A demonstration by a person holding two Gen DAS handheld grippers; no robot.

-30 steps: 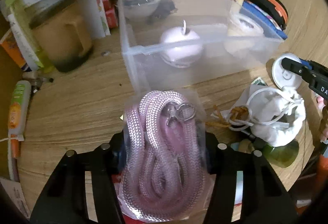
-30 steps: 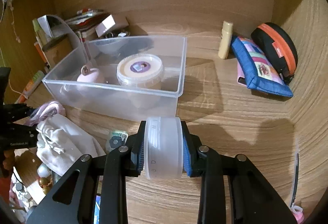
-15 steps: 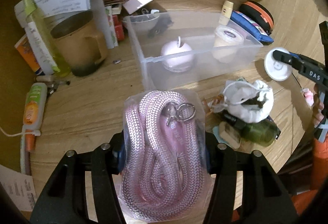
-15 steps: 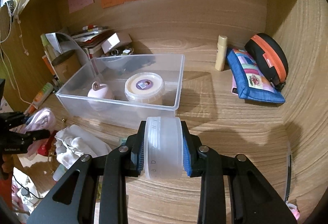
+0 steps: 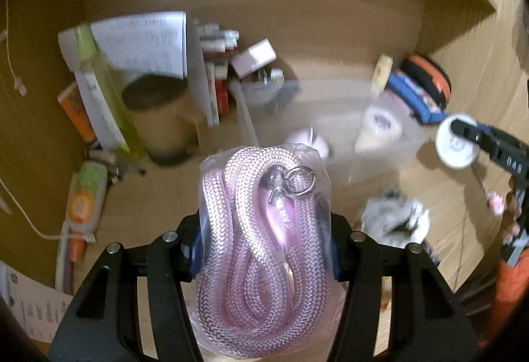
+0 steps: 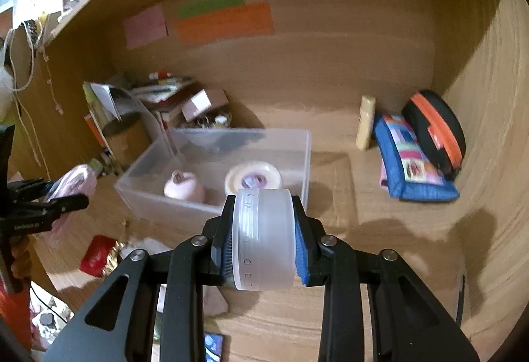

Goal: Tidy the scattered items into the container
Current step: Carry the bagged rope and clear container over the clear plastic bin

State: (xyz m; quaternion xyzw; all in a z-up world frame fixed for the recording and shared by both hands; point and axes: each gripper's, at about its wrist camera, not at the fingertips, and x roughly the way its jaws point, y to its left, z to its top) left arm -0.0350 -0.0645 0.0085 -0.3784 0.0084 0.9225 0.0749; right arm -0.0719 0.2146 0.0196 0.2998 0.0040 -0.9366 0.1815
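- Left claw (image 5: 266,249) squeezed tight on a bagged pink rope (image 5: 261,243), held up in the air above the counter (image 5: 158,193).
- Silver clip (image 5: 291,185) on top of the rope, inside the clear bag.
- Right claw (image 6: 263,239) pinched on a round white jar (image 6: 263,238), held on its side.
- Clear plastic box (image 6: 211,200) on the counter, in front of both claws.
- Inside the box: a pink round thing (image 6: 183,185) and a white tub (image 6: 253,178), side by side.
- Blue pouch (image 6: 413,163) and black-and-orange case (image 6: 436,130) far right, touching.
- White cloth bag (image 5: 393,219) on the counter, blurry.
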